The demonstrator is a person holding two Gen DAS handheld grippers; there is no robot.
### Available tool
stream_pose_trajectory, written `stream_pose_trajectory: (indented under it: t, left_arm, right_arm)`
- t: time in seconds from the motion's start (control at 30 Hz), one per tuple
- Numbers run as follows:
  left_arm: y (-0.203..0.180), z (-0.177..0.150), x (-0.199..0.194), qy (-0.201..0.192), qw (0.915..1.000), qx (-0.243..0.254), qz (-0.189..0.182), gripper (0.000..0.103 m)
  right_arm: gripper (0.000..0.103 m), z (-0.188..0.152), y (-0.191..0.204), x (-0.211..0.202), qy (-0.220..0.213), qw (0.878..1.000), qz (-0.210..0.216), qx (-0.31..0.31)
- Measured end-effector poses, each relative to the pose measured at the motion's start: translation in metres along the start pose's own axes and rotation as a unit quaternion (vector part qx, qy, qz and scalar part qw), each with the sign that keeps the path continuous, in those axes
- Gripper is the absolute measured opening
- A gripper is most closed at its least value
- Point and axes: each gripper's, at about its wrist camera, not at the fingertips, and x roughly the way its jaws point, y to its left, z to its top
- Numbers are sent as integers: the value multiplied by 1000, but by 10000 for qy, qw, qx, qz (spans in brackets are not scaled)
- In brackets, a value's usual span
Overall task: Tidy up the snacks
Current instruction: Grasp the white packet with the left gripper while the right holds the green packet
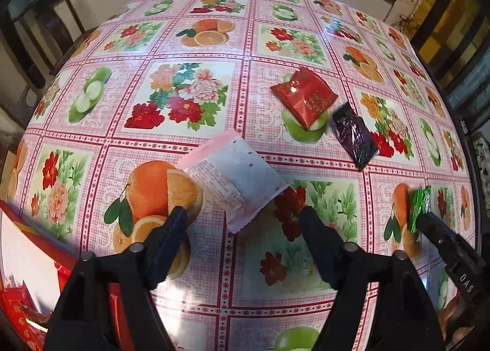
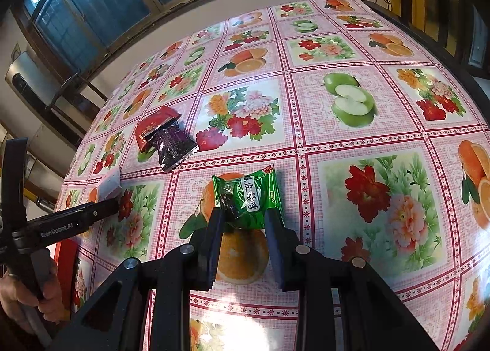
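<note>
Worktop (image 1: 190, 45) under a glossy pink fruit-and-flower cloth; loose snack packets lie scattered across it, apart enough that each can be taken singly.

Red box (image 1: 27, 305) at the near-left edge in the left wrist view, partly cut off, with red packets inside; likely the place the snacks are being gathered into.

Pale pink-white packet (image 1: 232, 179) lies flat, printed side up, just ahead of the left hand-held gripper (image 1: 245, 213). Its fingers stand wide apart, clamping nothing, straddling the packet's near corner. Judged: lined up so a closing pinch catches the crimped edge.

Red packet (image 1: 303, 97) and dark purple packet (image 1: 355, 140) further out, just beside each other; from the right wrist view the purple one overlaps the red. Neither is being handled.

Green packet (image 2: 248, 198) sits on a printed orange, its near end between the fingers of the right hand-held gripper (image 2: 242, 222). Fingers are narrowed against its sides, apparently gripping it, though the packet seems to rest on the cloth.

A person's hand (image 2: 27, 293) on the left tool's handle, low left.
</note>
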Motion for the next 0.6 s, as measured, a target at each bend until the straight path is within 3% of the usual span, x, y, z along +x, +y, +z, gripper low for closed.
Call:
stream_pose_trajectory:
  t: [0.13, 0.3, 0.47, 0.6]
  left_arm:
    - [7, 10, 0, 144, 9981, -574, -175, 80]
    - [13, 19, 15, 264, 9902, -1371, -3, 80]
    - [1, 30, 22, 149, 9879, -1530, 211, 80]
    - [-16, 28, 27, 43, 9907, -1239, 557, 80]
  right_arm:
    - [29, 0, 0, 0, -11, 10000, -13, 5]
    - [29, 0, 0, 0, -15, 10000, -12, 15]
    - [29, 0, 1, 1, -15, 10000, 9, 30]
    - [29, 0, 0, 2, 2, 10000, 59, 78]
